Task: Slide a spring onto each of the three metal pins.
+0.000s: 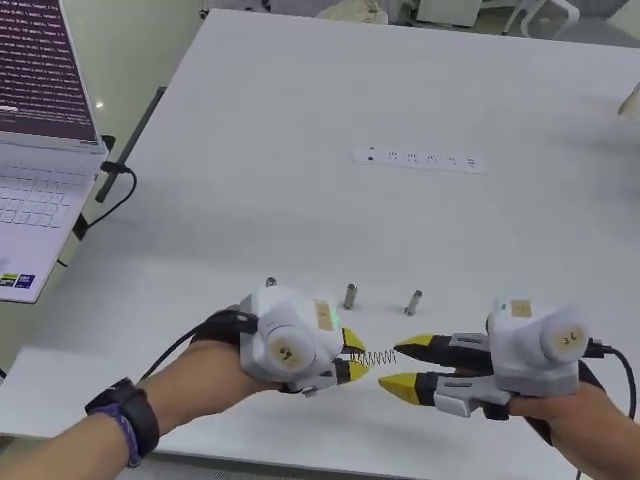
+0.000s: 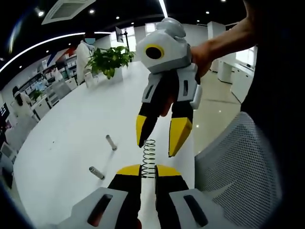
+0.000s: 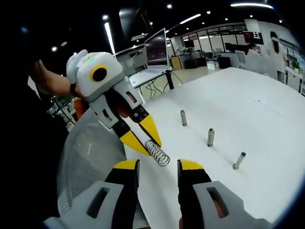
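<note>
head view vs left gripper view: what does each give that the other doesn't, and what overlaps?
Head view adds: the laptop at the table's left edge, the power strip, and a third pin beside the left gripper.
Left gripper view adds: a potted plant at the table's far end and a mesh chair back.
Shared: the spring clamped in the left gripper's shut jaws, the open right gripper facing it, the centre pin, the pin nearest the right gripper, and the white table.
</note>
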### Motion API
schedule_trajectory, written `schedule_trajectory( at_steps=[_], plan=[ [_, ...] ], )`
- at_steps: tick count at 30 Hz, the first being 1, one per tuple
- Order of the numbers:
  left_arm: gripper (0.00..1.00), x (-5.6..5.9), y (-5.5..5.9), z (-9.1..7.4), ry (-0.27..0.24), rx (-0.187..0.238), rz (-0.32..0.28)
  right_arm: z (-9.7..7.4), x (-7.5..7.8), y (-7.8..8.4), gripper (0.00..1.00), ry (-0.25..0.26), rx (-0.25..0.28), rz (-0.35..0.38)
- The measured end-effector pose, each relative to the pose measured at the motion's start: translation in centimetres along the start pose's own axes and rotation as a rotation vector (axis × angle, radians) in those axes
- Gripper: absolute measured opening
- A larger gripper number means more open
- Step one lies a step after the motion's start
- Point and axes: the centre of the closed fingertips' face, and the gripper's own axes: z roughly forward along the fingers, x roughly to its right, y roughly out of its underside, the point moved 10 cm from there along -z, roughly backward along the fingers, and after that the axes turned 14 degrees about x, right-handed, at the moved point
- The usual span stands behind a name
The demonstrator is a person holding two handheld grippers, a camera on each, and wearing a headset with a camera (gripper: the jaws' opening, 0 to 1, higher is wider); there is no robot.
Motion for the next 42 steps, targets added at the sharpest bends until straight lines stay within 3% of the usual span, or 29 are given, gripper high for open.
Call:
schedule_trajectory(
  at_steps=[10,15,27,42],
  plan=[
    [0.02,0.5,-0.2,0.0,0.030,-0.012,0.053,0.4,-0.3,-0.2,0.12,-0.049,0.010,0.004],
    [0.02,0.6,-0.1,0.0,0.031,-0.018,0.055,0.3,-0.5,-0.4,0.09,-0.075,0.015,0.015],
    [0.02,0.9,-0.3,0.3,0.027,-0.009,0.047,0.0,-0.6,-0.6,0.08,-0.071,0.000,0.001],
    [0.03,1.4,0.0,1.4,0.036,-0.006,0.042,-0.6,-1.0,-1.1,0.08,-0.051,-0.072,-0.076]
  ],
)
